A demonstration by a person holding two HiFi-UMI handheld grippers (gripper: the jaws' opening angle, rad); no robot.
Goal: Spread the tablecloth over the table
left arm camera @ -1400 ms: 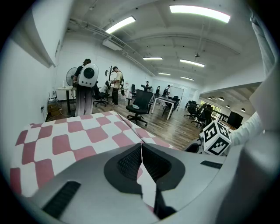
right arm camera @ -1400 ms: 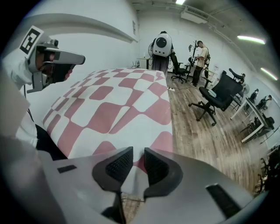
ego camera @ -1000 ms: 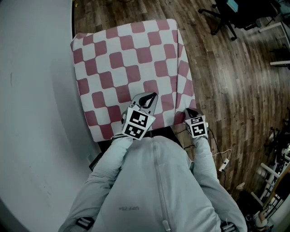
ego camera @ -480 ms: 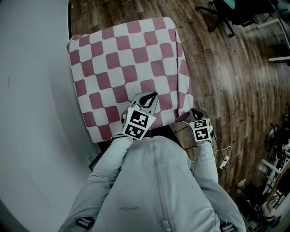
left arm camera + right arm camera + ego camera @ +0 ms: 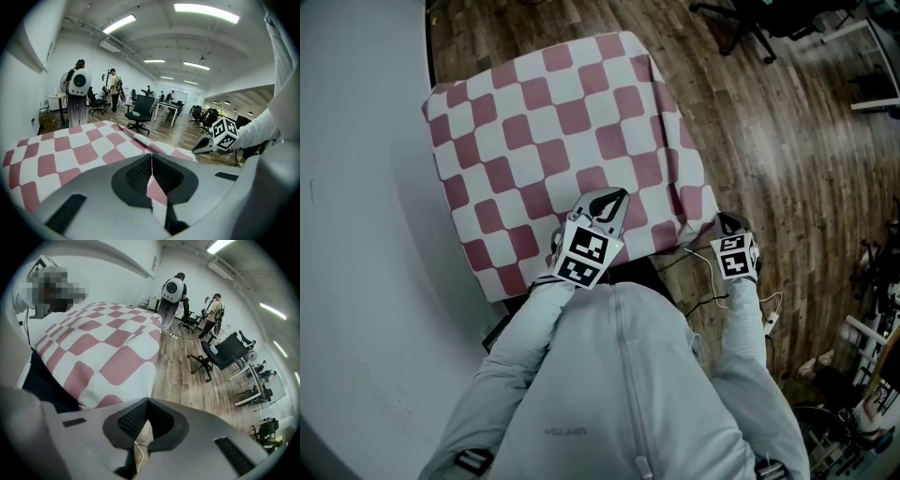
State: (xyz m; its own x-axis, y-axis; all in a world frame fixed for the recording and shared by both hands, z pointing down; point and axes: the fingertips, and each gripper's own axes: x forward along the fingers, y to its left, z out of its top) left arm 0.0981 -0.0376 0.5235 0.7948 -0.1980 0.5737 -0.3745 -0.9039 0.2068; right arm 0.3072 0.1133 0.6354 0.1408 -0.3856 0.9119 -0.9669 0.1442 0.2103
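Left claw [image 5: 151, 158] closed over tablecloth [image 5: 553, 122]; right claw [image 5: 148, 402] closed at its corner, grip unclear.

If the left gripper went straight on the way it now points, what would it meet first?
The red-and-white checked tablecloth. The left gripper, claw shut, slants down over the cloth, so it would probably press into it just ahead of its tip; whether it already touches is unclear.
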